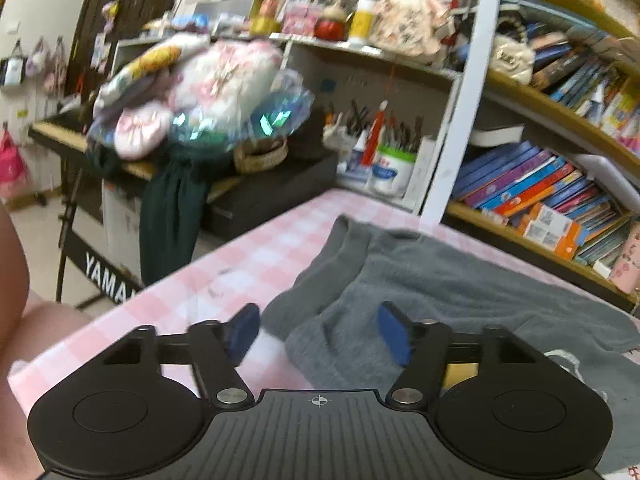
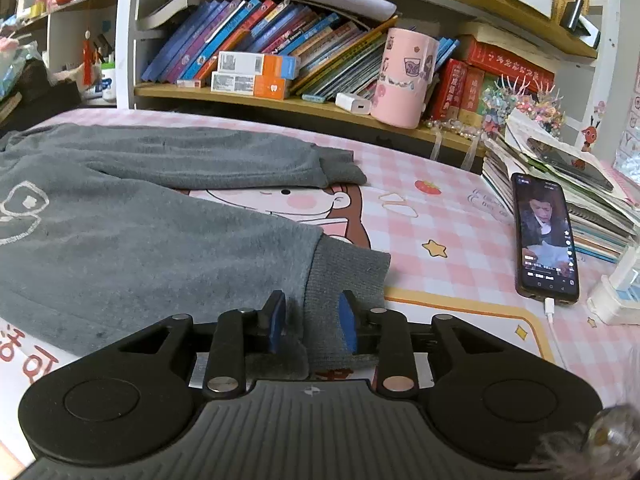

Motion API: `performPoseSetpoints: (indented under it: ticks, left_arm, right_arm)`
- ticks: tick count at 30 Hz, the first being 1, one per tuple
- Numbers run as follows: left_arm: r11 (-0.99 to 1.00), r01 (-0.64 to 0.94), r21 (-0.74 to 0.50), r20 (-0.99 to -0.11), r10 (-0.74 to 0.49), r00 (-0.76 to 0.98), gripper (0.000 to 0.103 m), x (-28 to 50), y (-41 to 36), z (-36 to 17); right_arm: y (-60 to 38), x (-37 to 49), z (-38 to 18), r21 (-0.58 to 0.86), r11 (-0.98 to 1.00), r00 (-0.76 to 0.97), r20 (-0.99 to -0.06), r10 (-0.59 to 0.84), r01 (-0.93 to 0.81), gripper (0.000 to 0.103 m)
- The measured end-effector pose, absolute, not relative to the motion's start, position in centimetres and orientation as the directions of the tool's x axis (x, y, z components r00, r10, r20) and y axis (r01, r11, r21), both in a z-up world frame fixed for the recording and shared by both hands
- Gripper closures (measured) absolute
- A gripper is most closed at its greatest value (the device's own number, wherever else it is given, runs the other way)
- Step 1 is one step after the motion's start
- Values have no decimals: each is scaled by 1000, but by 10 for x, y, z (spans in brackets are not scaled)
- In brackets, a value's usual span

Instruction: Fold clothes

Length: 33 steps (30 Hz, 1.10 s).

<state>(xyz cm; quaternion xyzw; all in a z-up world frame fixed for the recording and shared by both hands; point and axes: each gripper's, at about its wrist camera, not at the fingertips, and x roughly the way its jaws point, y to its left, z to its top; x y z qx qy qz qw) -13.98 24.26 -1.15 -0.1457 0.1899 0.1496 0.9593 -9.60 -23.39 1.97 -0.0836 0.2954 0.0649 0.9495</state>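
Currently left tool apart, empty, over grey sweater lying flat on tabletop. Right tool straddles sweater cuff; clamped or not, can't tell.

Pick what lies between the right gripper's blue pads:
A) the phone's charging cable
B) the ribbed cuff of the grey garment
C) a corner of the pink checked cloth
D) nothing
B: in the right wrist view the right gripper has the grey garment's ribbed cuff between its pads.

Two wrist views, low over the table

Each looks forward and slightly down past its gripper; both share the grey sweatshirt and bookshelf.
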Motion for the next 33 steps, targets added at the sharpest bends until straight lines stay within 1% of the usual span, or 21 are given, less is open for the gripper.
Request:
performPoseSetpoints:
  ticks: [1, 3, 8, 10, 11, 12, 19, 24, 27, 33]
  left_arm:
    - [918, -332, -217, -401, 226, 888, 32, -141, 240, -9]
    - [929, -308, -207, -390, 211, 896, 25, -144, 235, -4]
    - [949, -262, -173, -384, 180, 906, 22, -148, 223, 2]
    - [955, -248, -162, -385, 170, 907, 19, -148, 219, 3]
    - [958, -241, -155, -384, 166, 908, 15, -148, 216, 3]
    - [961, -234, -148, -381, 163, 910, 15, -149, 214, 3]
    - [975, -195, -110, -384, 140, 913, 12, -146, 203, 4]
    - [977, -184, -110, -400, 126, 908, 11, -141, 198, -1]
    - [979, -174, -107, -405, 117, 907, 11, -139, 193, -3]
    - [982, -167, -91, -414, 115, 903, 11, -139, 190, -6]
  right_arm:
    - [-234, -98, 21, -118, 978, 819, -568, 77, -174, 73]
    - [-232, -101, 23, -116, 977, 823, -561, 83, -178, 71]
    - [-228, -108, 27, -109, 975, 829, -549, 105, -195, 68]
    - [-228, -110, 29, -104, 974, 830, -545, 114, -202, 67]
    - [-228, -111, 29, -102, 974, 831, -543, 118, -204, 67]
    - [-228, -112, 30, -99, 973, 832, -541, 122, -207, 66]
    - [-226, -115, 31, -85, 971, 833, -534, 145, -223, 64]
    - [-220, -101, 26, -63, 967, 812, -558, 172, -248, 65]
    - [-215, -89, 20, -77, 967, 799, -581, 155, -243, 66]
    - [-219, -94, 13, -105, 970, 792, -600, 114, -219, 66]
